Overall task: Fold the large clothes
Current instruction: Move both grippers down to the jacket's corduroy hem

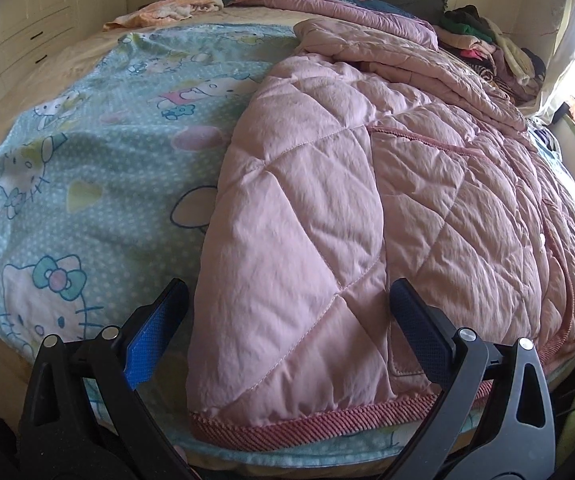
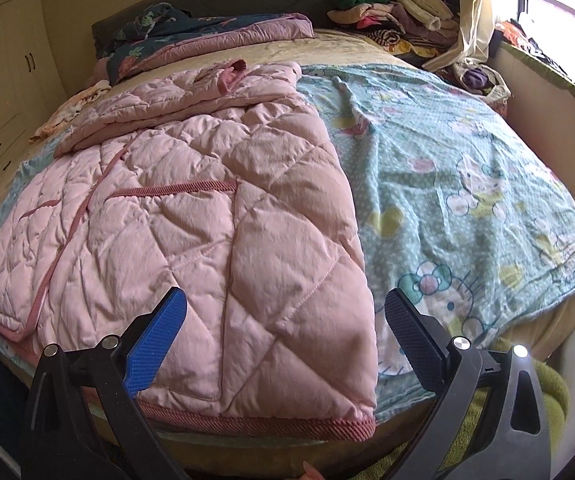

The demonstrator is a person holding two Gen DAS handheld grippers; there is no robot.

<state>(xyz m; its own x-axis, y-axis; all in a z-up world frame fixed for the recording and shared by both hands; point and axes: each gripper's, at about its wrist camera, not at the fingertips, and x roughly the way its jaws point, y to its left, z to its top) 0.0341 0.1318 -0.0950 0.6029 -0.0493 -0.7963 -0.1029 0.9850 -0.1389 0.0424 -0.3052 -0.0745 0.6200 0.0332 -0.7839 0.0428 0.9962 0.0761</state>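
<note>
I am standing at the near edge of the bed [image 2: 367,46] with my 2 grippers, and I am looking at a big pink quilted coat [image 2: 191,220] lying flat on a blue cartoon-cat blanket [image 2: 467,184]. The coat's ribbed hem is sitting right along the near edge, and its sleeves are looking like they are already folded in across the top. So I think the sides are done, and the long body is still waiting to be folded up from the hem. My left gripper [image 1: 287,344] is hanging over the hem at the coat's left bottom corner with its blue pads wide apart and nothing between them. My right gripper [image 2: 285,342] is hanging over the right bottom corner, and its pads are wide apart and bare too. The bed is soft and lumpy. A folded quilt [image 2: 215,34] is lying at the far edge, a pile of clothes [image 2: 391,12] is sitting in the far right corner by the bright window [image 2: 559,8], and cupboards [image 1: 27,12] are standing on the left.
</note>
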